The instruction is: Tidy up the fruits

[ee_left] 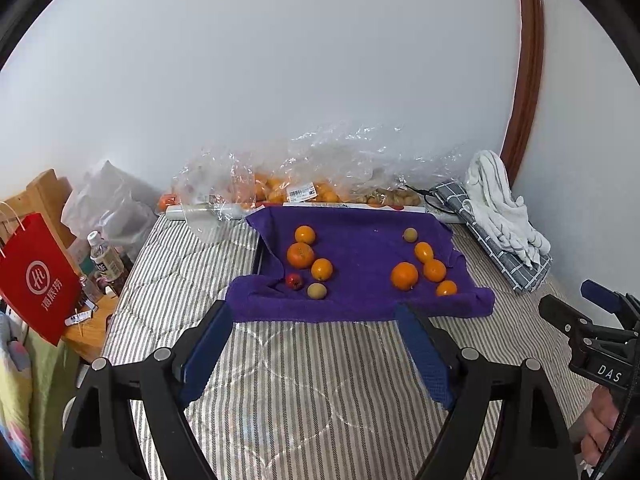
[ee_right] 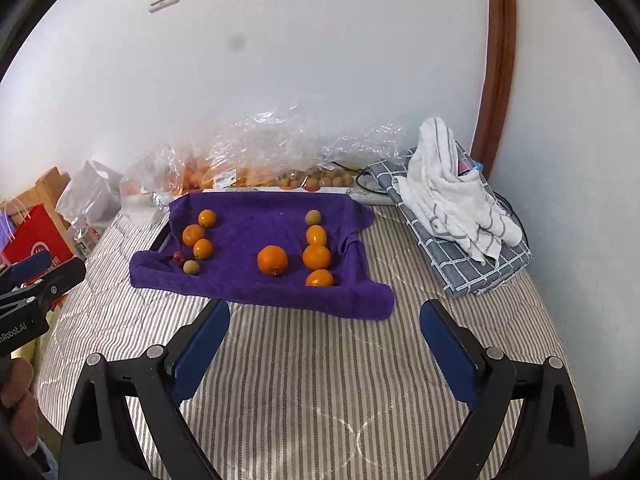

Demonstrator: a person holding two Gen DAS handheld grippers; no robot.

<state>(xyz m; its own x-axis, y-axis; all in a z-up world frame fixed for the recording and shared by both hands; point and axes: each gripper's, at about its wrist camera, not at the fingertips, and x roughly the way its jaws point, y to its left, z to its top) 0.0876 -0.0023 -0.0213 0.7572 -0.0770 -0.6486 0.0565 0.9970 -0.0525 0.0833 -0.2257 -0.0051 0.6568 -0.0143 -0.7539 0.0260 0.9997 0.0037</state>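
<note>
A purple towel [ee_left: 360,264] on the striped bed [ee_left: 304,360] holds seven oranges, two greenish fruits and one small red fruit [ee_left: 294,281], half hidden by a fold. More fruit blurs behind crumpled plastic bags [ee_left: 320,168]. Left claw [ee_left: 316,312] and right claw [ee_right: 325,311] both stand wide, empty.

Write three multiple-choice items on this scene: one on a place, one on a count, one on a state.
1. Where does the small red fruit lie on the purple terry towel?
A. left group
B. right group
C. off the towel

2. How many fruits lie in the towel's right group?
A. three
B. five
C. eight

3. How do both blue-padded grippers stand?
A. open, empty
B. shut on fruit
C. shut, empty

Key: 1 A, it sits beside the left oranges; 2 B, four orange fruits and one greenish; 3 A, left gripper and right gripper show only striped bedding between their pads.
</note>
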